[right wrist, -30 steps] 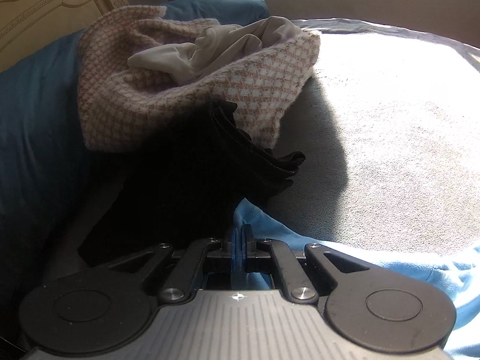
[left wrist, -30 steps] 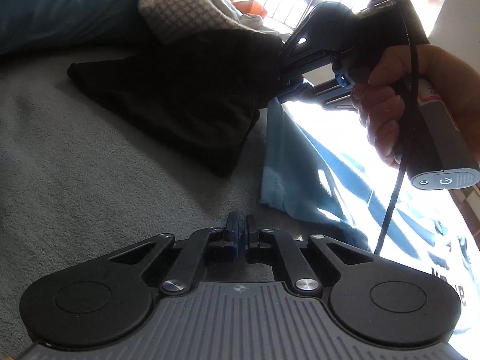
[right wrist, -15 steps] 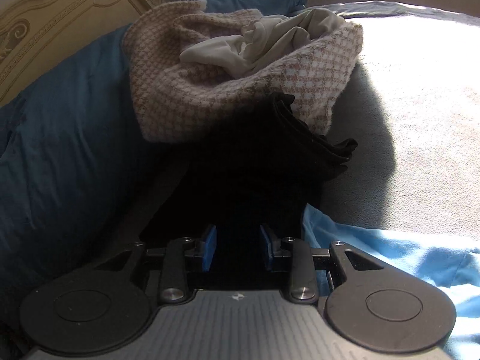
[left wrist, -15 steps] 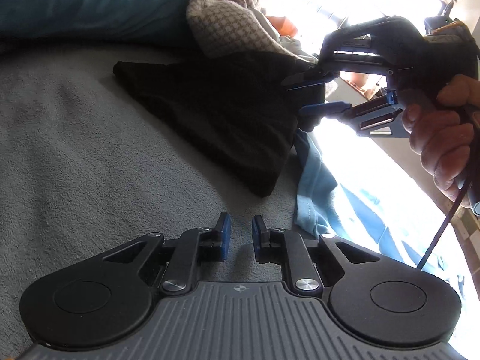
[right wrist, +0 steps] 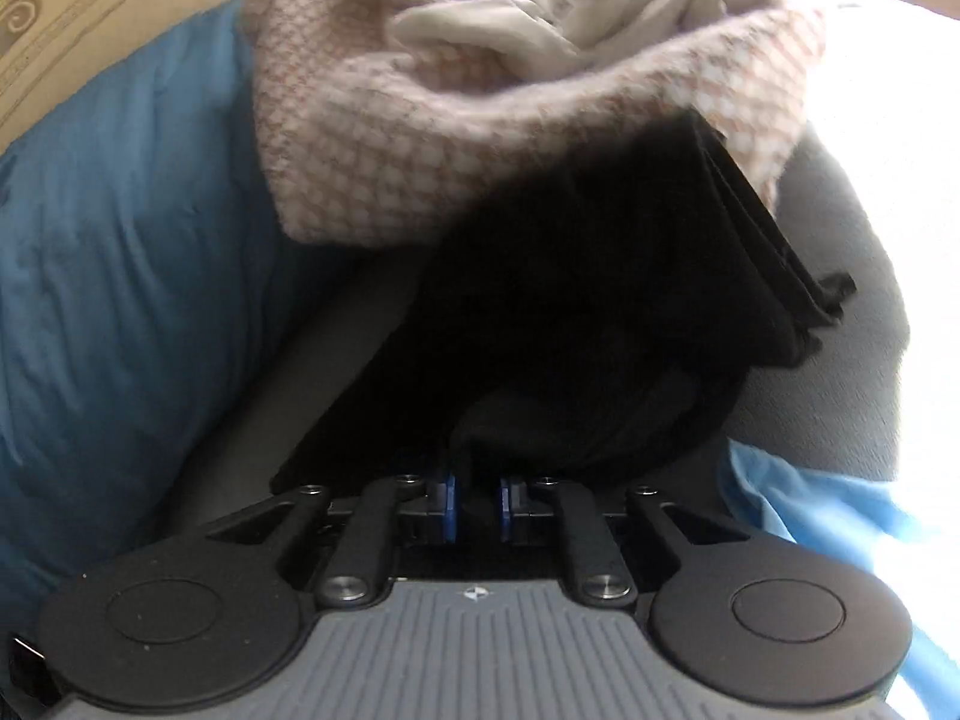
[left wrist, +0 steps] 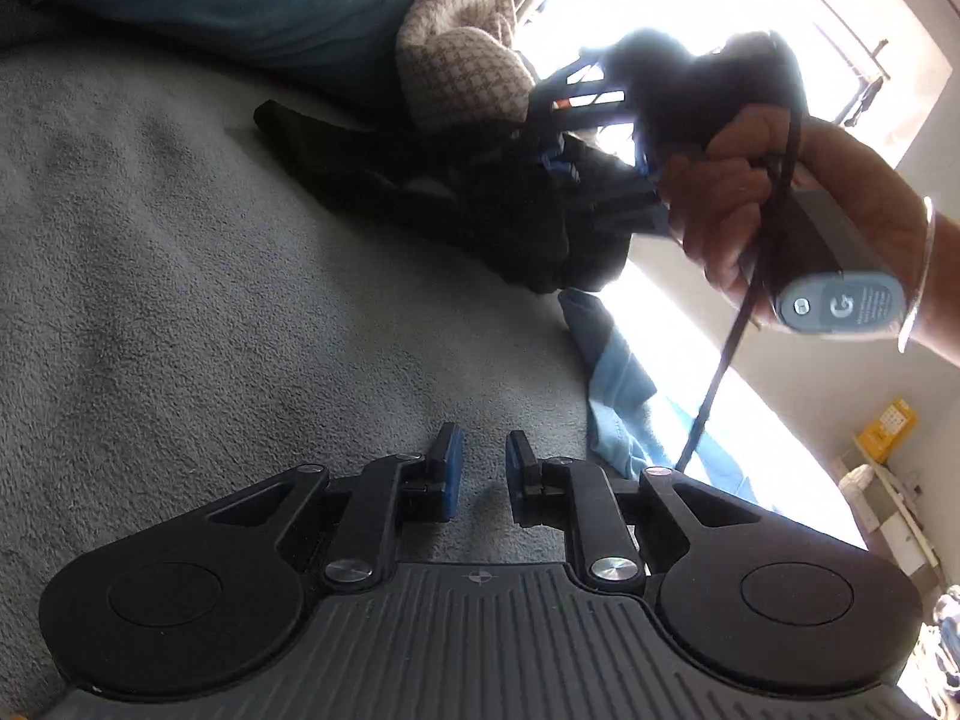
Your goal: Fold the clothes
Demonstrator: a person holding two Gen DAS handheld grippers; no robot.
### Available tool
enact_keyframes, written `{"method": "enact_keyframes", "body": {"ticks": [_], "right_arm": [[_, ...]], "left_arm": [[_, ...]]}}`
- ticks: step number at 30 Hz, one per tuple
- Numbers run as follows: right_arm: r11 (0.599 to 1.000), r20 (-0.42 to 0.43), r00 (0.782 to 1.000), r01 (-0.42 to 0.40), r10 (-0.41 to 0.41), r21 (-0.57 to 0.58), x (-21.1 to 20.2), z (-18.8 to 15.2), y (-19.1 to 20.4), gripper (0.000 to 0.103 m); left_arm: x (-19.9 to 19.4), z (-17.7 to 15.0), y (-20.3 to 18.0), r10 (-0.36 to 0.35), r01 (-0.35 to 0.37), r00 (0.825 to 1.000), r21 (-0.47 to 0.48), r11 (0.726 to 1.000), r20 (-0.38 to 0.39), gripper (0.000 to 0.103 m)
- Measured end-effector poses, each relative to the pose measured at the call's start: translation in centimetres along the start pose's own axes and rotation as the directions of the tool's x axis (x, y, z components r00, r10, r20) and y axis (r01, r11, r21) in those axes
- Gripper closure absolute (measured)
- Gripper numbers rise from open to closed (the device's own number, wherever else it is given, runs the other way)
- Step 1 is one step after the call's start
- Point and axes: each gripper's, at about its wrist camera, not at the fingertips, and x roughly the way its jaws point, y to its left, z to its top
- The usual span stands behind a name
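- black garment (right wrist: 600, 312) lies bunched on the grey bed (left wrist: 180, 300), its near fold pinched by the right gripper (right wrist: 477, 507), whose jaws have just been closing
- checked knit (right wrist: 420, 138) overlaps its far end; light blue cloth (left wrist: 618, 384) just beside
- left gripper (left wrist: 478, 468) slightly spread, empty
- window glare hides detail

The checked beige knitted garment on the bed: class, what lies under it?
The folded black garment runs under the checked beige knitted garment; its far end is covered. The blue pillow sits beneath its left side. Anything deeper is hidden.
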Motion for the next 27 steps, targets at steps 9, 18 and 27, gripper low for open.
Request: {"method": "enact_keyframes", "body": {"ticks": [9,18,27], "right_arm": [[0.893,0.148,0.93,-0.267,0.338,-0.363,-3.6,5.9,14.9,0.081],[0.982,-0.133,0.984,-0.133,0.114,-0.137,-5.6,1.2,5.6,0.046],[0.977,-0.044,0.976,-0.21,0.211,0.024,-21.8,-1.9,-6.9,0.046]], "left_arm": [[0.3,-0.1,0.7,-0.025,0.025,1.0,-0.033,0.999,0.004,0.087],[0.6,-0.1,0.7,-0.038,0.038,0.999,-0.052,0.998,0.0,0.087],[1.8,1.4,1.9,-0.109,0.101,0.992,-0.121,0.987,-0.066,0.071]]}}
